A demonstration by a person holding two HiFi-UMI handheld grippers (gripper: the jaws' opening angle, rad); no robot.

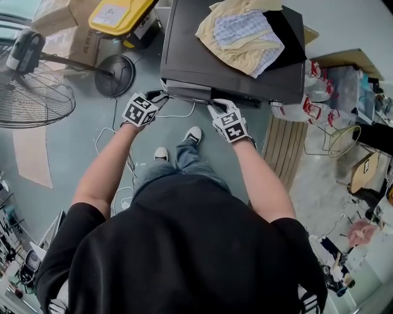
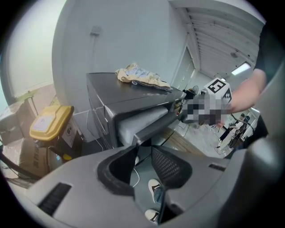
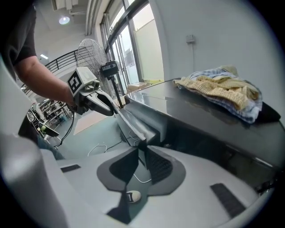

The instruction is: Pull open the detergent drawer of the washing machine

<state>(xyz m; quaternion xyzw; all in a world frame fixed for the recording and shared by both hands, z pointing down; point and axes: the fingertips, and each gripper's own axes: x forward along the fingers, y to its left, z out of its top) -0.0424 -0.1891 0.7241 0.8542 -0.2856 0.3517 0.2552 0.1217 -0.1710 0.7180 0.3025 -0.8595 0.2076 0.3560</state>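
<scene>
A dark washing machine (image 1: 202,55) stands in front of me with a heap of clothes (image 1: 242,34) on its lid. The grey detergent drawer (image 1: 187,88) sticks out a little from its top front edge. My left gripper (image 1: 161,95) holds the drawer's left end and my right gripper (image 1: 212,105) its right end. In the left gripper view the drawer's (image 2: 147,120) corner fills the gap at the left gripper's (image 2: 143,144) tips. In the right gripper view the right gripper (image 3: 143,149) pinches the drawer's (image 3: 138,118) thin front edge, with the left gripper (image 3: 109,109) at the far end.
A floor fan (image 1: 31,92) and a yellow-lidded bin (image 1: 116,13) stand to the left. White cables (image 1: 110,135) lie on the floor by the person's shoes (image 1: 193,134). A slatted wooden board (image 1: 285,144) and bags (image 1: 319,92) lie to the right.
</scene>
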